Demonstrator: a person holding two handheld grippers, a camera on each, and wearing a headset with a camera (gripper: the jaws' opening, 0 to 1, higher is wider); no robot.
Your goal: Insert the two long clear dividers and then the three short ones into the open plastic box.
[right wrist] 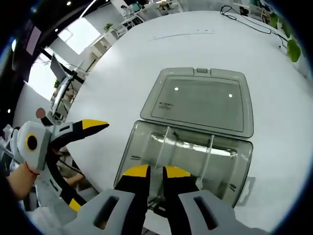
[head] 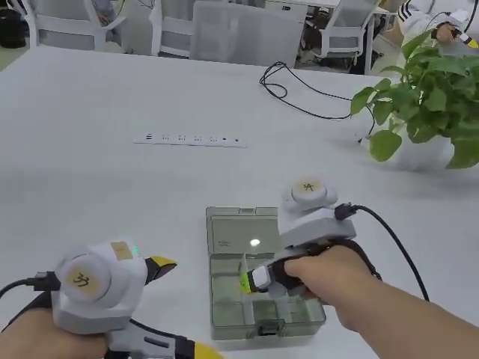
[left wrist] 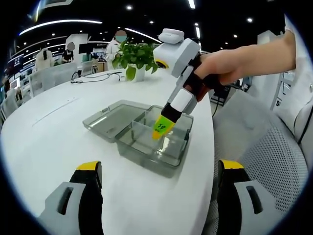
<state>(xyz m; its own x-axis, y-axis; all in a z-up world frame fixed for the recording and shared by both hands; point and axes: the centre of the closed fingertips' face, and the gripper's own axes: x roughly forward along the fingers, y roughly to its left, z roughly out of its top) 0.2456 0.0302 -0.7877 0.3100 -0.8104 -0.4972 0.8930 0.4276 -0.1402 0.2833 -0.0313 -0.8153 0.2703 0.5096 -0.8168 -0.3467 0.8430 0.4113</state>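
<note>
The clear plastic box [head: 224, 318] lies open near the table's front edge, its lid [head: 239, 232] flat behind the tray. Clear dividers [right wrist: 209, 149] stand in the tray [right wrist: 132, 154]. My right gripper [head: 245, 283] reaches down into the tray's left part. In the right gripper view its jaws [right wrist: 156, 172] stand almost together over a thin clear divider [right wrist: 164, 144] that runs up between them. The left gripper view shows that yellow tip [left wrist: 161, 128] low inside the box [left wrist: 146, 159]. My left gripper [head: 178, 307] hovers left of the box, wide open [left wrist: 159, 166] and holding nothing.
A white power strip [head: 191, 139] lies mid-table. A black cable [head: 299, 86] loops at the back, and a potted plant [head: 426, 97] stands at the right. Chairs [head: 239, 30] line the far edge. Bare tabletop lies around the box.
</note>
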